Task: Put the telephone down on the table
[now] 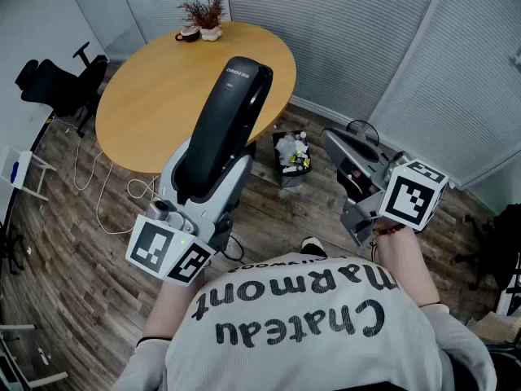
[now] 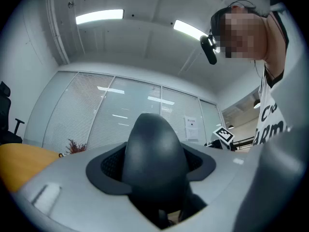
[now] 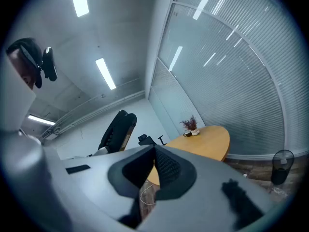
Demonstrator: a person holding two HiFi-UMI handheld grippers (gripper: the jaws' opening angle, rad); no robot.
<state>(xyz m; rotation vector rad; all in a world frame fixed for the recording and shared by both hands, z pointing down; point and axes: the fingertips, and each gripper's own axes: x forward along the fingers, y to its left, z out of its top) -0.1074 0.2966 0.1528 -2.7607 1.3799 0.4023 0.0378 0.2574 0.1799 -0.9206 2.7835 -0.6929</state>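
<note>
The task is only partly done: the telephone (image 1: 224, 120) is off the bench and in the air, not yet set down. The left gripper (image 1: 207, 177) has its fingers clamped on the lower part of the black cordless handset, which stands nearly upright and fills the middle of the left gripper view. In the head view the handset's upper end overlaps the near edge of the round wooden bench (image 1: 155, 96), while the gripped end hangs over the plank floor (how high it sits above the bench top cannot be judged from here).

The right gripper (image 3: 154, 150) hangs off to the side, well apart from the telephone. Its fingers meet at the tips with nothing between them, so it takes no part in the carry.

What appears to be left is moving the handset fully over the bench, lowering it until it rests there, and letting go. The bench top is bare apart from a small potted plant (image 1: 208, 13) and a cup (image 1: 187, 34) at its far edge.
</note>
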